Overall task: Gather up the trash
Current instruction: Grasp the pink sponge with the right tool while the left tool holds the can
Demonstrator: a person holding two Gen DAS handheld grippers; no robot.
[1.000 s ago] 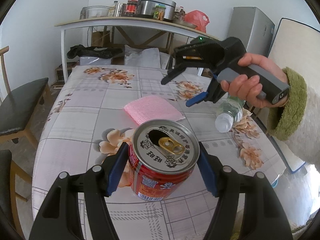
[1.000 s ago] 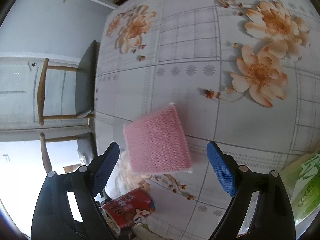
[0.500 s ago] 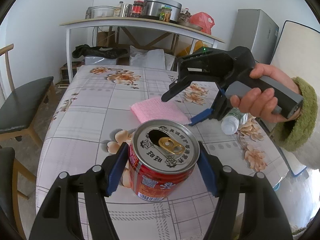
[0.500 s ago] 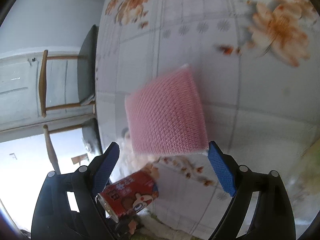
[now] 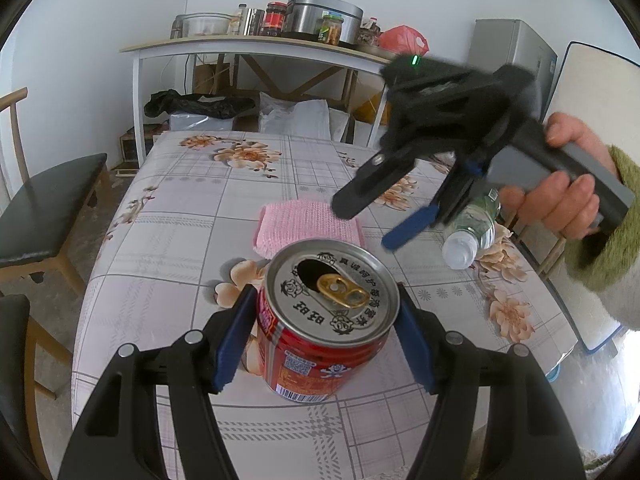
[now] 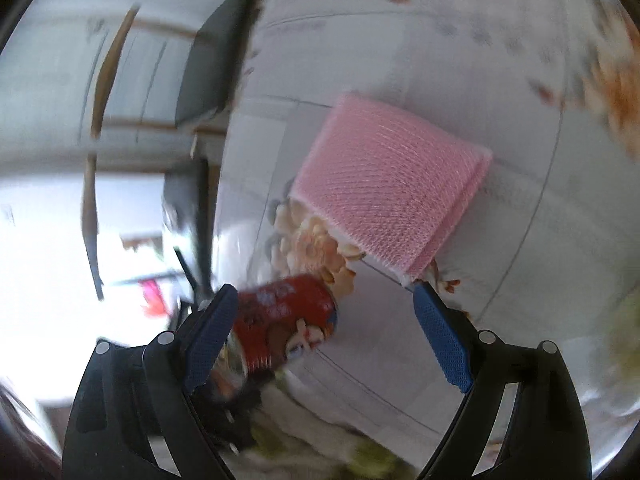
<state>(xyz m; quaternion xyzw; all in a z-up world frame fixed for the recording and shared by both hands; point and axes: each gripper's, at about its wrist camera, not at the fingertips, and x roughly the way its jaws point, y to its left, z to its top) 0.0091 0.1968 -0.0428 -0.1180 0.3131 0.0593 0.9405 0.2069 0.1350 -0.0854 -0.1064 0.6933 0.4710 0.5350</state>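
Observation:
An opened red drink can [image 5: 320, 344] stands upright on the flowered tablecloth, and my left gripper [image 5: 326, 336] is shut on its sides. Just beyond it lies a pink mesh cloth [image 5: 296, 224]. My right gripper [image 5: 380, 216], held by a hand in a green cuff, hovers open over the cloth's right end with nothing between its fingers. The right wrist view is blurred: the pink cloth [image 6: 384, 184] lies ahead of the open right gripper [image 6: 324, 300], with the red can [image 6: 280, 320] low by the left finger. A clear plastic bottle [image 5: 468, 236] lies on its side at the right.
The table [image 5: 180, 240] has dark-seated wooden chairs [image 5: 48, 200] along its left side. Behind it stands a white shelf table [image 5: 248, 44] loaded with jars and pots, bags beneath. A grey fridge [image 5: 512, 52] and a white panel [image 5: 592, 92] stand at the right.
The right gripper has swung in from the bottle side to above the pink cloth and rolled, nearer the can. The left gripper has kept still, holding the can.

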